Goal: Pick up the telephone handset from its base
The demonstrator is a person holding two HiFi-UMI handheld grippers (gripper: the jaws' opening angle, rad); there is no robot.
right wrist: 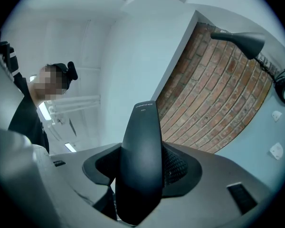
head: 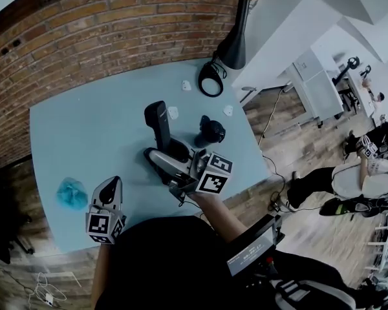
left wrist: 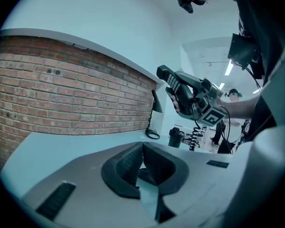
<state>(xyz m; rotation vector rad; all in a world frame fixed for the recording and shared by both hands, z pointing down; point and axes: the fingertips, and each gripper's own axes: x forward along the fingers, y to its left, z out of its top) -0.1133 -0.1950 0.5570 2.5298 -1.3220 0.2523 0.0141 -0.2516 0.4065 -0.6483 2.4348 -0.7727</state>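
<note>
The telephone handset (head: 158,123) is held off its base (head: 210,132) by the right tool (head: 165,152). The jaws are set about half open and pressed on the handset's lower part, so that most of its length stands clear above them. In the right gripper view the dark body is seen filling the gap between the two pads. It is kept upright and raised above the pale blue surface (head: 84,134) — just beside the base but apart from it, probably so that the coiled cord (left wrist: 195,137) is not pulled taut. The lift itself is judged to be done. The left tool (head: 110,186) is kept low at the near edge of the surface, well apart from the telephone, with its pads brought together at the tips and nothing between them — evidently parked out of the way, since one grip is enough here. A crumpled blue object (head: 71,192) lies just beside it.
</note>
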